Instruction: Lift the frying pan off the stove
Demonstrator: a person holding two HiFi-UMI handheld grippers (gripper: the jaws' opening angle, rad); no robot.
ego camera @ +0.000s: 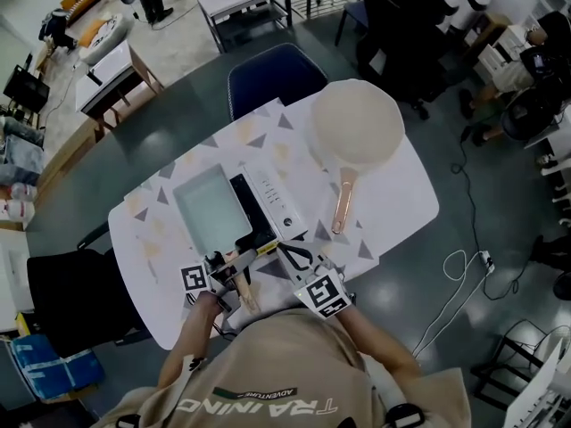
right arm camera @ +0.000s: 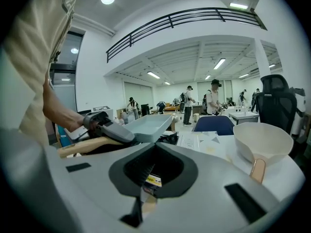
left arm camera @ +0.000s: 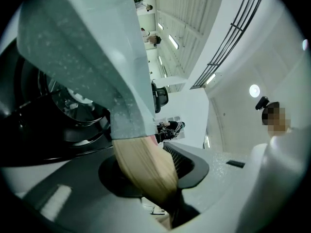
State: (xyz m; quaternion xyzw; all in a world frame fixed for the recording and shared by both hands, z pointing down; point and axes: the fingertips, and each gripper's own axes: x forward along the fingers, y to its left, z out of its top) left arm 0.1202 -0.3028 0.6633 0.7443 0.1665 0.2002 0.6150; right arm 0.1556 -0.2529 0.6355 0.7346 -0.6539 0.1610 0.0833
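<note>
1. Pale blue-green and rectangular, the one frying pan (ego camera: 207, 210) lies over the one black-and-white stove (ego camera: 275, 199) in the head view, just ahead of the left gripper (ego camera: 234, 264). That gripper is clamped on the pan's wooden handle (ego camera: 244, 285). The right gripper (ego camera: 297, 255) sits just right of that handle, its jaws drawn together on nothing. Further ahead and to its right stands one round cream pan (ego camera: 357, 123). Both pans show only bare inner coating. In all, two pans, one stove and two grippers share the patterned tabletop (ego camera: 401, 194). One blue chair (ego camera: 268, 74) stands beyond it.
2. In the left gripper view, the jaws are closed tight on the wooden handle (left arm camera: 146, 169). The handle runs up from the left gripper (left arm camera: 163, 188) into the frying pan (left arm camera: 82, 47), which fills the upper left. The black stove (left arm camera: 58, 125) shows left of and below the pan; whether the two touch cannot be told.
3. In the right gripper view, the right gripper (right arm camera: 148, 178) has its jaws together and empty. To its left, the left gripper (right arm camera: 109, 129) grips the wooden handle (right arm camera: 87, 146). The frying pan (right arm camera: 150, 125) is ahead and left, above the stove (right arm camera: 167, 139). The round cream pan (right arm camera: 262, 140) is ahead and right.
</note>
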